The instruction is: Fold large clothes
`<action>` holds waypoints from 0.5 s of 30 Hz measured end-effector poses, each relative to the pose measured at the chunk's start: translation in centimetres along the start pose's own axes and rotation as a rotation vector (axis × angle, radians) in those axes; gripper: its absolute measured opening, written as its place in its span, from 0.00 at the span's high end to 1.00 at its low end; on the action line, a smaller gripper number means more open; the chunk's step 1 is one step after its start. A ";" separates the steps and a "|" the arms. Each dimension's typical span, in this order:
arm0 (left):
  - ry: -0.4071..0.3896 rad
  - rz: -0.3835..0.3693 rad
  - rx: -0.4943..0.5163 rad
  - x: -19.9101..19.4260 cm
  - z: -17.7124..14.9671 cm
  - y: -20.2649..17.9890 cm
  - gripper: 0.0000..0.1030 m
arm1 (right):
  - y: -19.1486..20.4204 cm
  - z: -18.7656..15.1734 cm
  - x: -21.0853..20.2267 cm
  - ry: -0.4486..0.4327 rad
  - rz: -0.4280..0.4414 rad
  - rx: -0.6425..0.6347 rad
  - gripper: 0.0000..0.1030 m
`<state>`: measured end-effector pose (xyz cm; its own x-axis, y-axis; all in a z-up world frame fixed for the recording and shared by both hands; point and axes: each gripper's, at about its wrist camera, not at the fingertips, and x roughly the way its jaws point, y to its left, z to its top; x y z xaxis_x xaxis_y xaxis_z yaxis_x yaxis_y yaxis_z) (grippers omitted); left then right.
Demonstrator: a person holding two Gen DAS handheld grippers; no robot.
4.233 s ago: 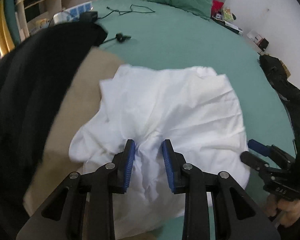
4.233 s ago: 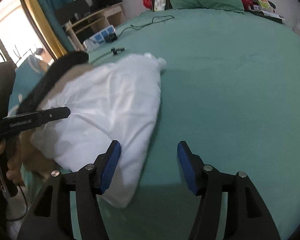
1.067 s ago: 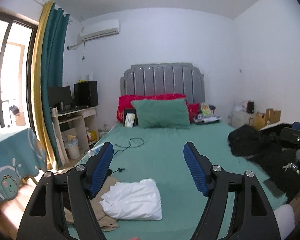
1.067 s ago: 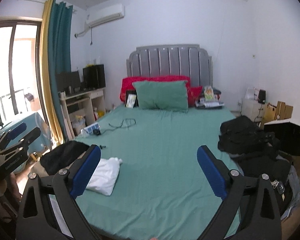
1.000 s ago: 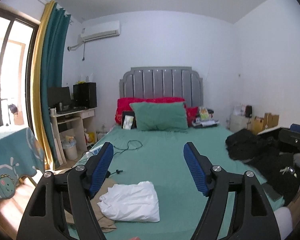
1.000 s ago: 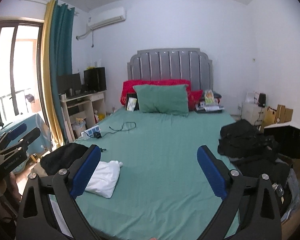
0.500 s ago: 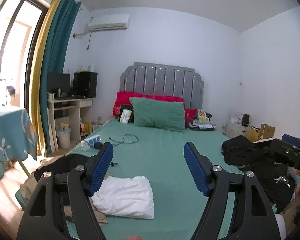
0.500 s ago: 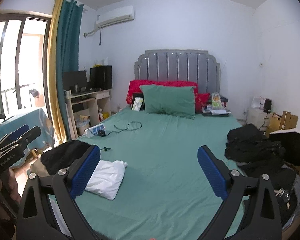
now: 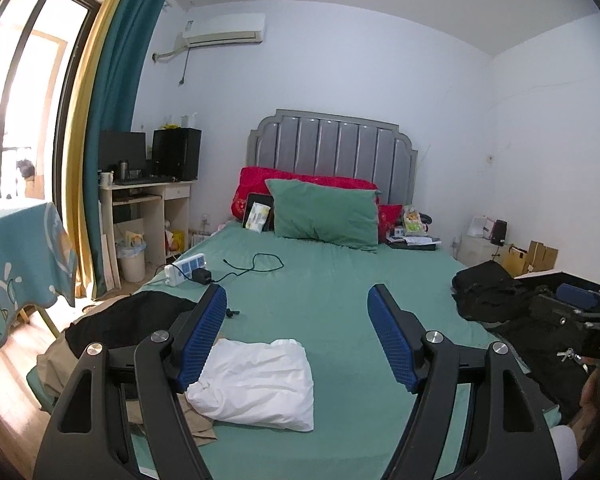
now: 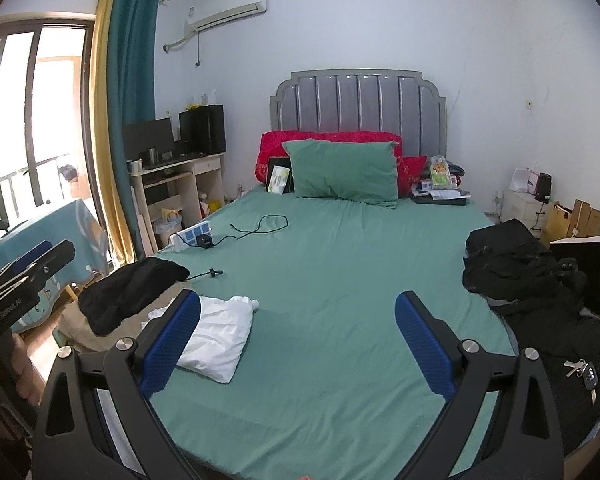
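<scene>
The left gripper (image 9: 296,340) is hanging over the foot of the bed (image 9: 340,300) with its fingers (image 9: 204,332) spread wide, grasping nothing. The right gripper (image 10: 296,344) is doing the same, its fingers (image 10: 424,344) wide apart. The folded white cloth (image 9: 256,380) is lying on the bed near its left edge, touching a tan cloth (image 9: 188,416) and a black cloth (image 9: 128,320). More black clothes (image 10: 528,280) are sitting on the right side.

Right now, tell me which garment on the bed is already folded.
The white garment near the bed's left edge: a neat flat rectangle, unlike the crumpled black clothes heaped at the right.
</scene>
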<state>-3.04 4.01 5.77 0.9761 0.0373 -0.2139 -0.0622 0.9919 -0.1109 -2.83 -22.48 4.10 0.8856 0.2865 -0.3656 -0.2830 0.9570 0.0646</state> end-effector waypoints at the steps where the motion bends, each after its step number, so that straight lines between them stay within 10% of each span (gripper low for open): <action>1: -0.001 0.001 -0.001 0.0 -0.1 0.0 0.26 | -0.1 -0.1 0.1 0.003 -0.001 0.001 0.06; 15: 0.018 -0.007 0.005 0.4 -0.4 -0.5 0.26 | -0.5 0.0 0.4 0.020 0.002 0.008 0.06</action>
<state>-2.75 3.51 5.31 0.9725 0.0284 -0.2311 -0.0545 0.9927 -0.1074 -2.33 -22.80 3.93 0.8775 0.2878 -0.3835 -0.2819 0.9567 0.0729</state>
